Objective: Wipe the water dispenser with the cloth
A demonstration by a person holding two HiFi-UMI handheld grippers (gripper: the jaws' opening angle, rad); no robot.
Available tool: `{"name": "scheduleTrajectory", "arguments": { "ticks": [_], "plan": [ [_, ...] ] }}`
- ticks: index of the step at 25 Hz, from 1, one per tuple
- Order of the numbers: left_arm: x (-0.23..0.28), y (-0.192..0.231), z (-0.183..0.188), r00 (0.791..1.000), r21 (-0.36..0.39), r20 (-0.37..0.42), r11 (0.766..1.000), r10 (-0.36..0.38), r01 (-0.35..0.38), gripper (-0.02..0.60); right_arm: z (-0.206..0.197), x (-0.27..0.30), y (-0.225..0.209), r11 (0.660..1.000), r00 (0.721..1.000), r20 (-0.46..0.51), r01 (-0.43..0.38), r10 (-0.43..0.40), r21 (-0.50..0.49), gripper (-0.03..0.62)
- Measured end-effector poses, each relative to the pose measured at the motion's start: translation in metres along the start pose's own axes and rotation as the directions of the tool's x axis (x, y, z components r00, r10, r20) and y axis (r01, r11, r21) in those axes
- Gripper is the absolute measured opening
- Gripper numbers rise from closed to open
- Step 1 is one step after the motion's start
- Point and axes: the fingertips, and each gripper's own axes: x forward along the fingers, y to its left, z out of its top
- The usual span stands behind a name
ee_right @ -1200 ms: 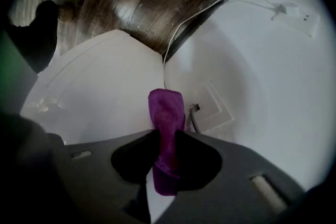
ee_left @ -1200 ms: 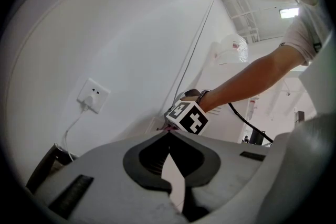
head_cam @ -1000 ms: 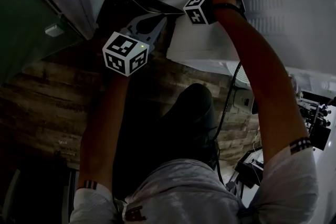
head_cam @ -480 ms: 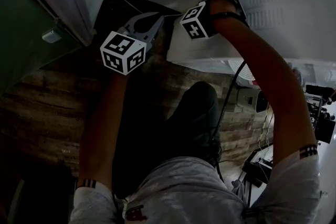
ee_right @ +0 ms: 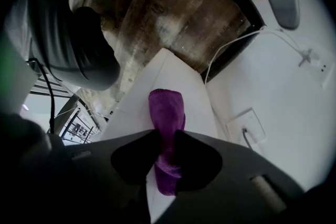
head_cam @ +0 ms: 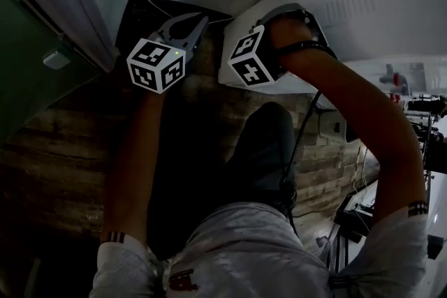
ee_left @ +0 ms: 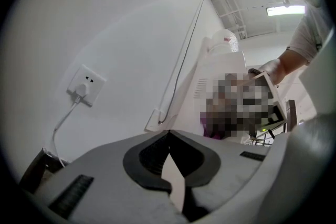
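Note:
The white water dispenser (head_cam: pixel 363 10) stands against the wall at the upper right of the head view; its side panel (ee_right: pixel 176 73) fills the middle of the right gripper view. My right gripper (ee_right: pixel 166 136) is shut on a purple cloth (ee_right: pixel 165 107), and the cloth lies flat against that white panel. In the head view only its marker cube (head_cam: pixel 250 58) and the hand show, at the dispenser's left edge. My left gripper (head_cam: pixel 192 21) hangs to the left of the dispenser, apart from it, jaws closed on nothing (ee_left: pixel 168 135). The dispenser (ee_left: pixel 210 63) appears ahead of it.
A wall socket (ee_left: pixel 84 85) with a plugged white cable sits on the white wall left of the dispenser. A dark mat (head_cam: pixel 140 17) lies at the wall's foot on the wooden floor (head_cam: pixel 63 143). Cables and equipment (head_cam: pixel 342 129) crowd the right side. My dark trouser leg (head_cam: pixel 258 150) is below.
My right gripper with the cloth has slid down and leftward along the dispenser's side. The left gripper has drifted slightly up and left, still shut.

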Motion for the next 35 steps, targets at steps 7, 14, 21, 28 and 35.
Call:
{"name": "scheduleTrajectory", "arguments": {
  "ticks": [7, 14, 21, 28, 35],
  "plan": [
    [-0.006, 0.002, 0.003, 1.0, 0.002, 0.016, 1.0, 0.01, -0.01, -0.002, 0.015, -0.024, 0.034, 0.997, 0.996, 0.069, -0.058, 0.062, -0.057, 0.091],
    [-0.008, 0.004, -0.012, 1.0, -0.016, 0.007, 1.0, -0.006, 0.006, -0.002, 0.022, -0.005, -0.029, 0.996, 0.996, 0.048, 0.077, -0.079, 0.054, 0.091],
    [-0.002, 0.0, -0.025, 1.0, -0.024, -0.012, 0.999, -0.028, 0.027, -0.002, 0.019, 0.035, -0.081, 0.977, 0.985, -0.005, 0.173, -0.173, 0.127, 0.092],
    [-0.007, 0.019, -0.044, 1.0, -0.1, -0.009, 0.995, 0.012, -0.013, -0.002, 0.03, 0.068, -0.115, 0.971, 0.977, -0.054, 0.21, -0.205, 0.115, 0.092],
    [-0.014, 0.029, -0.059, 0.999, -0.099, -0.028, 0.995, 0.029, -0.032, -0.002, 0.043, 0.098, -0.138, 0.97, 0.976, -0.081, 0.212, -0.203, 0.119, 0.092]
  ]
}}
